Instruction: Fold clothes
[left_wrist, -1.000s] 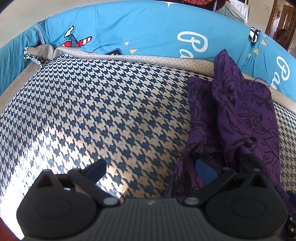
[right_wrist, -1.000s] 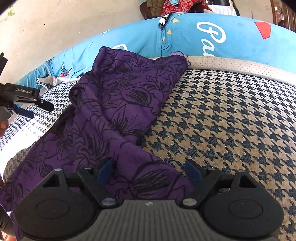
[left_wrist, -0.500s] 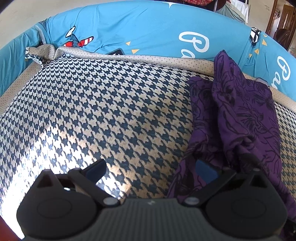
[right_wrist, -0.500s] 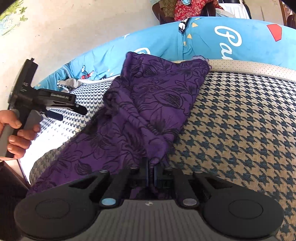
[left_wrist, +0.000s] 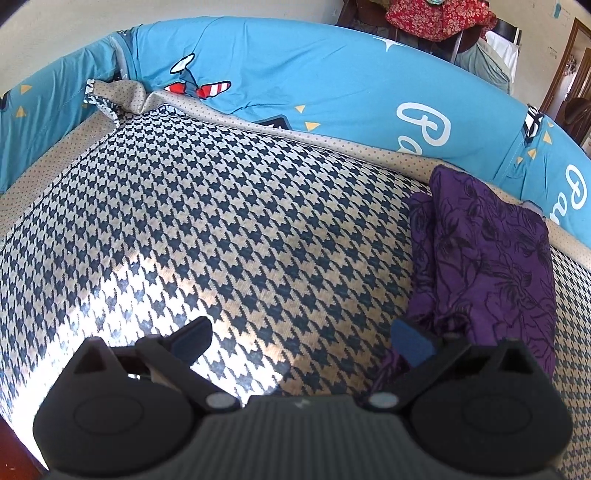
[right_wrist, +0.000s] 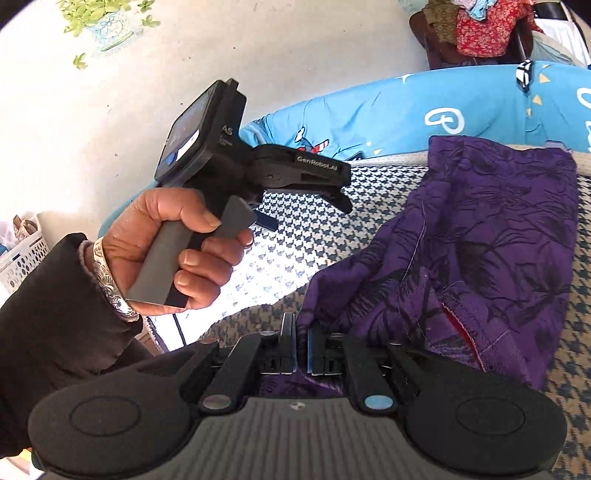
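While hovering over the houndstooth bedcover (left_wrist: 229, 221), left gripper (left_wrist: 299, 338) is gaping wide, likely readying a grab. Right gripper (right_wrist: 301, 349) is pinching the purple garment's (right_wrist: 491, 240) near edge, lifting it; the rest is lying rumpled beside the blue bolster (right_wrist: 424, 107).

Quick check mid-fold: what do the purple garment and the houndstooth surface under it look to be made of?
Purple garment: thin, matte woven cloth, perhaps cotton or rayon, with a black floral print. It drapes in soft creases and shows a stitched hem and loose threads.

Houndstooth surface: coarser woven or knitted cover in navy and beige. Its visible grain reads as thick textile, fibre unclear.
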